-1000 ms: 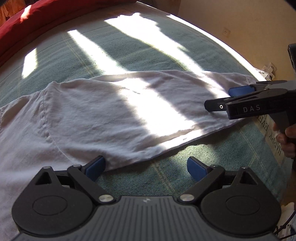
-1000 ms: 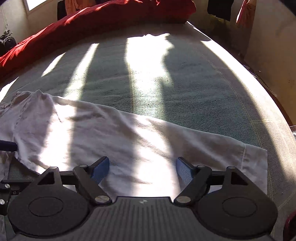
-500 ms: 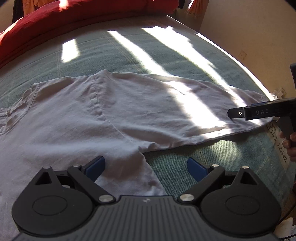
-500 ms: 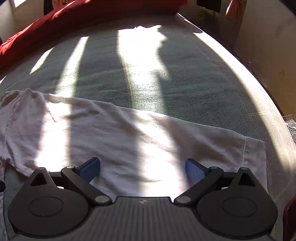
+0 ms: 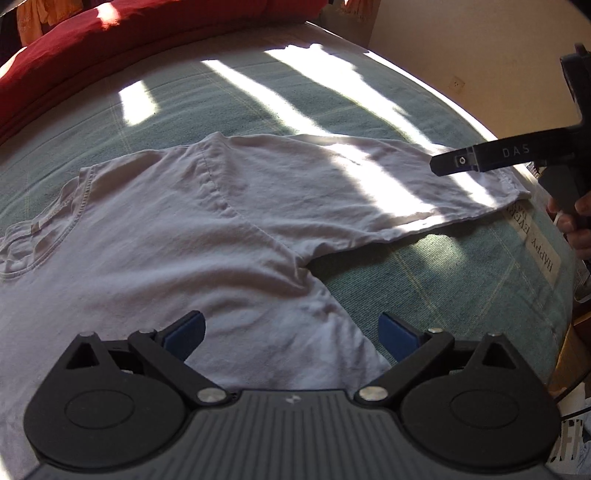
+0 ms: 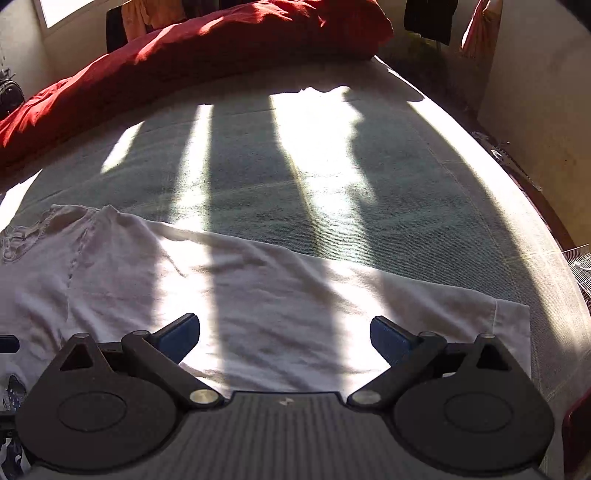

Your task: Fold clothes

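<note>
A white long-sleeved shirt (image 5: 192, 236) lies flat on the green bed cover (image 5: 424, 280). Its collar (image 5: 37, 236) is at the left and one sleeve (image 5: 369, 192) stretches right to the cuff (image 5: 511, 186). My left gripper (image 5: 291, 325) hovers open over the shirt's side below the armpit, with nothing between its pads. In the right wrist view the sleeve (image 6: 277, 295) runs across to the cuff (image 6: 513, 325), and my right gripper (image 6: 284, 326) stands wide open above it, apart from the cloth. The left wrist view shows the right gripper (image 5: 443, 164) edge-on above the cuff end, held by a hand (image 5: 576, 225).
A red duvet (image 6: 192, 55) is bunched along the far end of the bed. A printed label strip (image 5: 535, 251) runs along the bed's right edge, with the wall (image 5: 461, 44) just beyond. Clothes (image 6: 476, 33) hang at the back, and a wire rack (image 6: 580, 266) stands at the right.
The left gripper has slid along the shirt from the sleeve toward the body, bringing the collar into view. The right gripper has risen off the sleeve and its jaws have spread a little wider.
</note>
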Demonstrator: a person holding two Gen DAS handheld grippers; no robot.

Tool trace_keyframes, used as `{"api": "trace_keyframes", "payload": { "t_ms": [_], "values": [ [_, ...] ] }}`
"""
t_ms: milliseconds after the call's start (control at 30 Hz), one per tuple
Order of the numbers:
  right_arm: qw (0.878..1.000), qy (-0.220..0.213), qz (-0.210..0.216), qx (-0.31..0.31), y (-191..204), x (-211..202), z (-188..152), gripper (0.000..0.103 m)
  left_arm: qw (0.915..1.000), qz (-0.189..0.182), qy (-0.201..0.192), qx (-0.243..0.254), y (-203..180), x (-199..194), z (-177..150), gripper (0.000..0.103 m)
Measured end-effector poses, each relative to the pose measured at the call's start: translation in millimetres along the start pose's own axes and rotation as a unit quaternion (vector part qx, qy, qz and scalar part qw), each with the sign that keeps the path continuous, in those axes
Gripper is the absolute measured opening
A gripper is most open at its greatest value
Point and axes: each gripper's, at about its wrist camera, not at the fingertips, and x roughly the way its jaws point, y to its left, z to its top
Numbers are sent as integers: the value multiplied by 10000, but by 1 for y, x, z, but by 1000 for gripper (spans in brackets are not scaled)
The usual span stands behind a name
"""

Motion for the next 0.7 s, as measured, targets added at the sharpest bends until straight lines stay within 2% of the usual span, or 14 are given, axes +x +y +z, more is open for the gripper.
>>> {"api": "trace_keyframes", "payload": {
  "t_ms": [167,367,500,600,700],
  "values": [
    [9942,112,799,-717,73,7,4,100,9966,657,307,-388,57,-7,-21,99],
    [9720,351,1736,-1547,171,20,3,100,9885,1204,482,-776,107,-21,-57,99],
    [9617,502,2000,-1808,218,37,-3,100,9838,1352,544,-1047,133,-18,-82,100],
    [9618,749,1899,-1822,236,57,-11,100,9817,1068,466,-1506,150,-18,-97,102],
    [9630,892,1728,-1865,241,68,-22,103,9829,956,320,-1540,156,-20,-106,102]
  ]
}}
